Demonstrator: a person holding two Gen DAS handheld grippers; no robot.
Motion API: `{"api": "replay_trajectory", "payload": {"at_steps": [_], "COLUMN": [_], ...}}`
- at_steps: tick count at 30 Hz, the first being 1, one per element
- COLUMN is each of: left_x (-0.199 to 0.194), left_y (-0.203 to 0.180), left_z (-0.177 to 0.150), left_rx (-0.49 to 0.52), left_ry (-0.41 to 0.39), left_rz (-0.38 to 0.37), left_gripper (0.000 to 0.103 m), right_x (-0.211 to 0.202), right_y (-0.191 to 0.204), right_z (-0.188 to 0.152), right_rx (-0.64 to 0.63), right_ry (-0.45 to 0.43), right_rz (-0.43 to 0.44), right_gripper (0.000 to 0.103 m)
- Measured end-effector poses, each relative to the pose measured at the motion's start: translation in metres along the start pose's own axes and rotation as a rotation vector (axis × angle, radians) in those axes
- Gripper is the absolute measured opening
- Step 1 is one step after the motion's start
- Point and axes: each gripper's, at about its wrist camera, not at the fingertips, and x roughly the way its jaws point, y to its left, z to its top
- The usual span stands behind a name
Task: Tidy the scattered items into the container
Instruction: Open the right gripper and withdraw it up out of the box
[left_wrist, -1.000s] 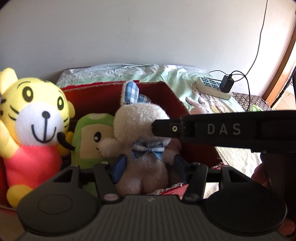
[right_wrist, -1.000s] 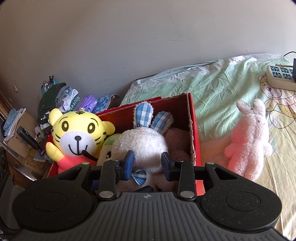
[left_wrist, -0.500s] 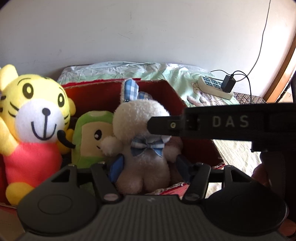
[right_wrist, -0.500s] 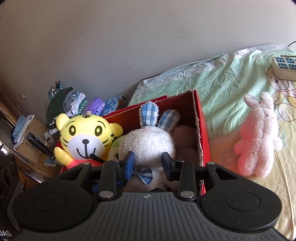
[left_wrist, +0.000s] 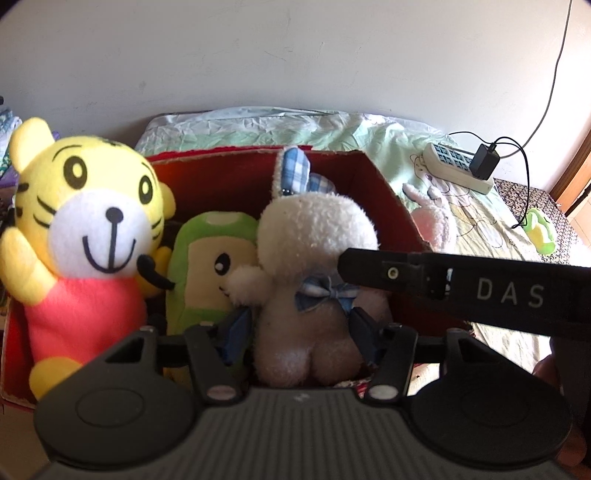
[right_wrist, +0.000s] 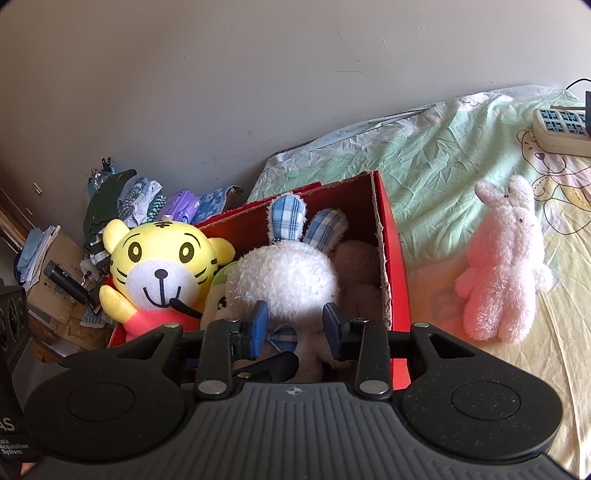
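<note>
left wrist view has my left gripper (left_wrist: 301, 334) spread around the white bunny (left_wrist: 314, 266) standing in the red box (left_wrist: 384, 192); right gripper (right_wrist: 295, 326) is open too. i'd fetch the pink rabbit (right_wrist: 502, 266) off the bed next.

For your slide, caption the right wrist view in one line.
White bunny plush and tiger plush sit in the red box; pink bunny plush lies outside.

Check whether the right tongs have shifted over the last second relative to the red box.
Yes. In the right wrist view the red box and pink rabbit sit further right than before, so the right tongs have swung slightly left.
</note>
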Motion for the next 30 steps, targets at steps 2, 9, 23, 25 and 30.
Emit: {"api": "replay_trajectory", "payload": {"at_steps": [2, 9, 23, 25, 30], "left_x": [0.001, 0.005, 0.008, 0.008, 0.009], "left_y": [0.000, -0.003, -0.004, -0.004, -0.004], "left_z": [0.001, 0.002, 0.001, 0.001, 0.000], "left_rx": [-0.007, -0.001, -0.008, -0.012, -0.015], "left_ry": [0.016, 0.030, 0.056, 0.057, 0.054], "left_rz": [0.010, 0.037, 0.047, 0.046, 0.040], "left_gripper": [0.062, 0.065, 0.070, 0.071, 0.074], "right_x": [-0.002, 0.003, 0.010, 0.010, 0.008], "right_y": [0.000, -0.001, 0.006, 0.007, 0.005], "right_z": [0.000, 0.000, -0.004, -0.005, -0.008], "right_rx": [-0.002, 0.000, -0.031, -0.049, -0.075], "right_ry": [-0.005, 0.018, 0.022, 0.017, 0.000], "right_rz": [-0.004, -0.010, -0.015, -0.020, -0.023], "right_gripper": [0.037, 0.037, 0.037, 0.035, 0.033]}}
